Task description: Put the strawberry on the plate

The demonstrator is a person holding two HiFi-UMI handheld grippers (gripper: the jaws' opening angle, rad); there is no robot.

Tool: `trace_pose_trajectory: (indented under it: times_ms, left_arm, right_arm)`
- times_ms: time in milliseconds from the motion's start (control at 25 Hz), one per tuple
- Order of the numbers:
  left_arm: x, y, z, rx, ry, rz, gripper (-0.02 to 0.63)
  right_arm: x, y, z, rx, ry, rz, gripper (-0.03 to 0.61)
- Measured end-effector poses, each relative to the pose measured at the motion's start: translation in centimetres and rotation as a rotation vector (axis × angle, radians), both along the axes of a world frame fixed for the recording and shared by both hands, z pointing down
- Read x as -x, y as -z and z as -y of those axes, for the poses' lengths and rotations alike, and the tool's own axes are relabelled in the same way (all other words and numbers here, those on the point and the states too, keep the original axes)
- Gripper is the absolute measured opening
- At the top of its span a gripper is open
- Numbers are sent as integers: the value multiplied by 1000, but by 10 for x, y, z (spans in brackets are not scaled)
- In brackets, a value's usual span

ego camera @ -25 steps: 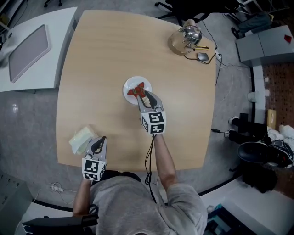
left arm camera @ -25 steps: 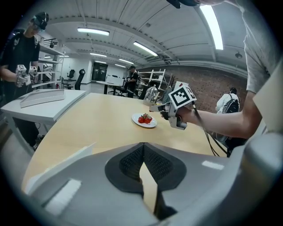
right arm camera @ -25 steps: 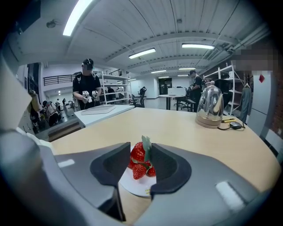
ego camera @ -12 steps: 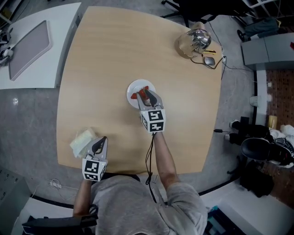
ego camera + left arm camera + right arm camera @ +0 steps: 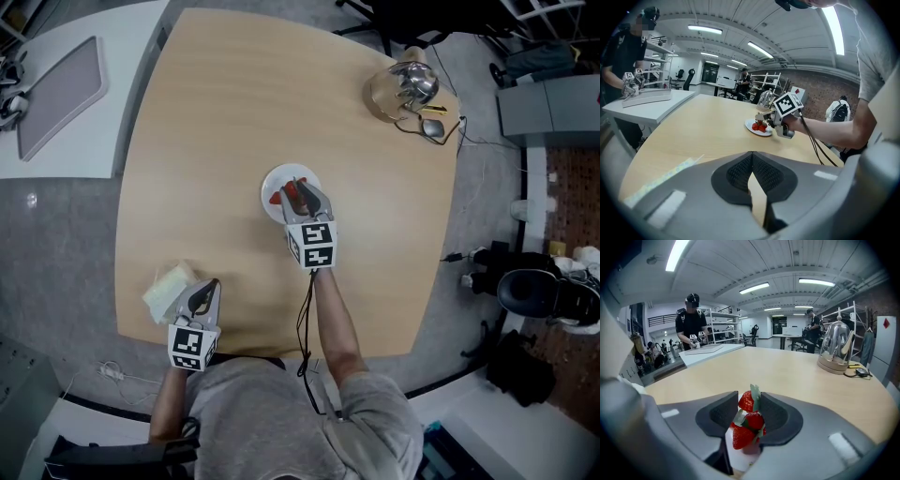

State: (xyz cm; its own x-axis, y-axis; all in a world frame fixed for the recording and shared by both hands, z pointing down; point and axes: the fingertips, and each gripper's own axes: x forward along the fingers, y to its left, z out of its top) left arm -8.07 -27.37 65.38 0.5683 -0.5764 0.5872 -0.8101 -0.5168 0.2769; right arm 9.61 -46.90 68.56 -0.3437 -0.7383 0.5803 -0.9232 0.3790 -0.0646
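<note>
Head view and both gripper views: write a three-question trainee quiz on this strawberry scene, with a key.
1. Fill in the blank: the left gripper has its jaws ____, with nothing between them.
2. Multiple choice: the right gripper holds the strawberry over A) the plate; B) bare table; C) the floor.
3. True or false: the left gripper is gripping the strawberry.

Key: 1 shut; 2 A; 3 false, the strawberry sits between the right gripper's jaws.
</note>
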Motion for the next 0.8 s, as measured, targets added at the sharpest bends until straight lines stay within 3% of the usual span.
trace_pose_trajectory:
  times_ms: [800]
  left_arm:
    - [-1, -1, 3, -1, 2, -4, 20]
  right_arm:
    - [-3, -8, 4, 9, -11, -7, 160]
